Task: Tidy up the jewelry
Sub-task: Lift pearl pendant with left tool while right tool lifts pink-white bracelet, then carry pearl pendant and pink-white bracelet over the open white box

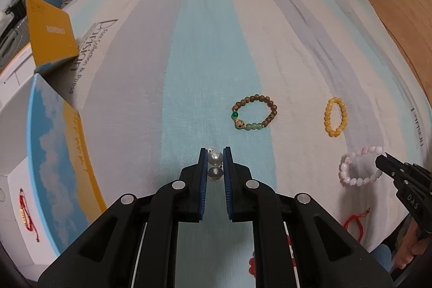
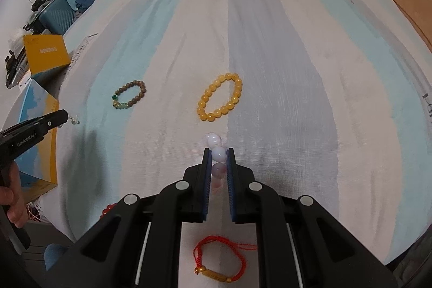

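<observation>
Pearl beads (image 1: 215, 158) pinched in left gripper (image 1: 215, 153). Pink bead bracelet (image 2: 217, 150) clamped in right gripper (image 2: 218, 153), above striped cloth (image 2: 270, 45).

Five bracelets (image 2: 220, 97) on the bed, one pearl piece (image 1: 215, 158), two boxes (image 1: 48, 31)

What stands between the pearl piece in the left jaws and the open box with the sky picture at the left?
Nothing visible does. The left gripper is shut on the pearl piece, and the striped cloth between it and the open box looks bare. The wooden bead bracelet lies on the other side.
</observation>
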A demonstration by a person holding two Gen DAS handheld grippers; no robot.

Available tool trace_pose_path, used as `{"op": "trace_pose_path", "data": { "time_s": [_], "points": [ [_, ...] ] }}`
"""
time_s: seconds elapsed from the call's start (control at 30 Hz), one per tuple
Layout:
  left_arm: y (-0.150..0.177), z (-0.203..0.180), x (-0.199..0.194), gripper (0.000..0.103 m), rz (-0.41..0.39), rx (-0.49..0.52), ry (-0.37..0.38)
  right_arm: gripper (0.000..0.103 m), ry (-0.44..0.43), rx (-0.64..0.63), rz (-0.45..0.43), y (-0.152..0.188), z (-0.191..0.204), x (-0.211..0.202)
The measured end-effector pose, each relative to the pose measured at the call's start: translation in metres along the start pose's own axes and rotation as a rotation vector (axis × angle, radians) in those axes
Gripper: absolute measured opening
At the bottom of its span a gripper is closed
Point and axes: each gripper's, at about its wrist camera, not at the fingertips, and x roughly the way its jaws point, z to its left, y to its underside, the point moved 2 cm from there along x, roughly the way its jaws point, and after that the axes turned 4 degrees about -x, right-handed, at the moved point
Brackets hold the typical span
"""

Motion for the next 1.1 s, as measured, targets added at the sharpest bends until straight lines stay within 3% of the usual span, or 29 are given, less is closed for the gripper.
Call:
{"op": "trace_pose_path", "data": {
  "time_s": [0.6,1.1],
  "points": [
    [0.015,0.012,-0.046,0.01,-0.042,-0.007,-0.009,0.01,0.024,-0.017,-0.047,-0.008,0.025,-0.041],
    [0.026,0.047,-0.088,0.011,-0.082,-0.04,-0.034,0.01,0.009,-0.063,-0.093,-0.021,0.068,-0.071]
  ]
}}
